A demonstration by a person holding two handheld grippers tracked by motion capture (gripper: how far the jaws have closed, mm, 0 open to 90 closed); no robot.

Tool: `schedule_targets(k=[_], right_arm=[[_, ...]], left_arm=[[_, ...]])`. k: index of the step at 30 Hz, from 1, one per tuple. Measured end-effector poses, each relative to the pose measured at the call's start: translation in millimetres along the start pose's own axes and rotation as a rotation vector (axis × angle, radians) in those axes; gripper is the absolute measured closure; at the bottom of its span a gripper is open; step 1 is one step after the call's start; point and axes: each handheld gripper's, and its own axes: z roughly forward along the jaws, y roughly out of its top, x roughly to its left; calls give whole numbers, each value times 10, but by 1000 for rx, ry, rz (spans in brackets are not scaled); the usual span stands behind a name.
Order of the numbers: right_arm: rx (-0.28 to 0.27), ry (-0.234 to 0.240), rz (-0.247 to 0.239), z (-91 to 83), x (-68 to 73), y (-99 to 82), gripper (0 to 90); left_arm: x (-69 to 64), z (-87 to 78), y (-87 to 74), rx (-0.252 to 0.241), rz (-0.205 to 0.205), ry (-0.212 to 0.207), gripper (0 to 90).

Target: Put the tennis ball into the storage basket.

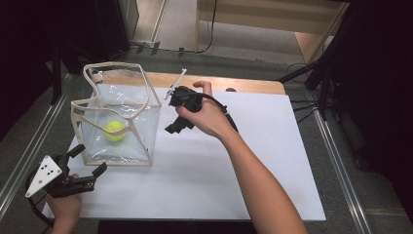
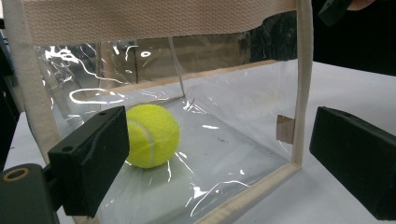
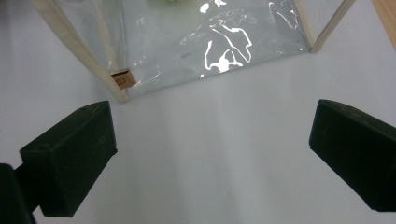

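Observation:
A clear plastic bag (image 1: 122,105) with beige webbing trim stands upright at the left of the white table (image 1: 219,161). A yellow tennis ball (image 1: 115,130) lies on its floor. My left gripper (image 1: 89,159) is open just off the bag's near left corner, nothing between its jaws. In the left gripper view the ball (image 2: 152,135) shows through the bag's wall (image 2: 243,107), beyond the open left gripper (image 2: 219,140). My right gripper (image 1: 171,114) is held above the table just right of the bag, jaws open and empty. The right gripper (image 3: 212,126) looks down at the bag's lower edge (image 3: 210,46).
A small brown tag (image 3: 122,80) sits at the bag's bottom corner. A wooden strip (image 1: 243,84) runs along the table's far edge. Metal rails (image 1: 29,146) flank the table on the floor, and cables and dark stands (image 1: 321,83) are at the far right.

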Motion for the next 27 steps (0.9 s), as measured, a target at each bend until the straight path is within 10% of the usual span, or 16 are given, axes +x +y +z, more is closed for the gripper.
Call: schedule_targets(k=[27], right_arm=[[-145,-34,77,174,104,-643,0]], left_arm=[[-5,1,0,3,3,2,54]])
